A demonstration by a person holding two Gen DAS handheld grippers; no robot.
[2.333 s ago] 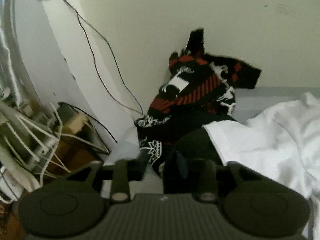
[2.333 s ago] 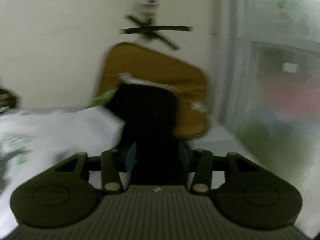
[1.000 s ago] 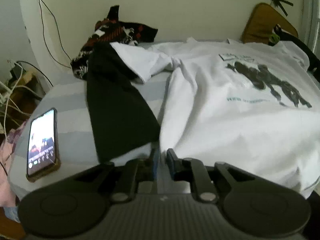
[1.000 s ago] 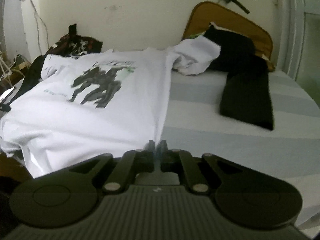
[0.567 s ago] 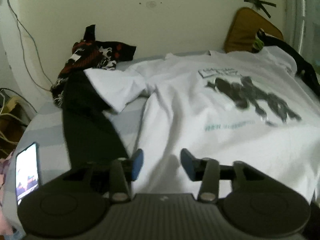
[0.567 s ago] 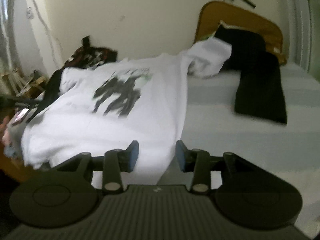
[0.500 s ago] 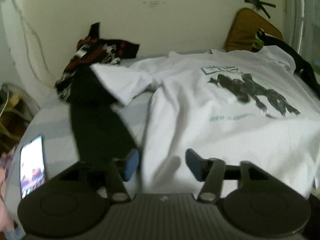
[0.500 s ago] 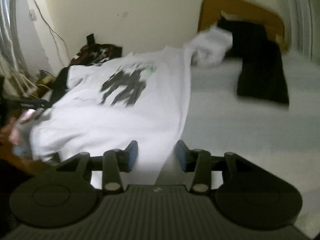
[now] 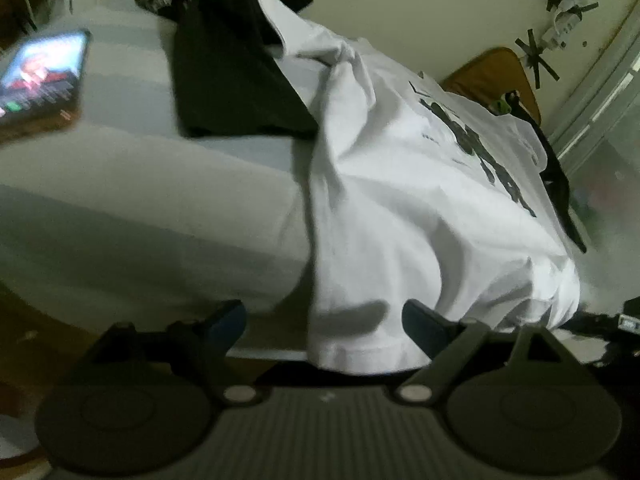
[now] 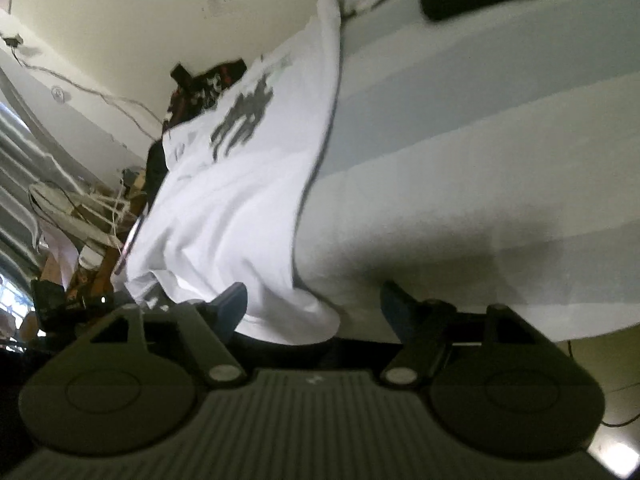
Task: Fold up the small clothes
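White printed cotton T-shirt (image 9: 420,216) lies spread on grey-striped bed (image 9: 132,184), hem hanging over near edge. My L tongs (image 9: 324,324) opening, hem corner between the jaws, not pinched. My R tongs (image 10: 312,306) opening too, other hem corner betw. them, pads clear. Lit phone (image 9: 40,76) at bed's far side.

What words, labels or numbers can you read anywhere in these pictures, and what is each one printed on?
None can be read as text.
White T-shirt: small lettering above and beside the dark print, too blurred to read.
Phone: screen lit with coloured shapes, any text too blurred to read.
Patterned dark garment: white and red markings, no legible lettering.
Wall: only tape crosses, no writing.
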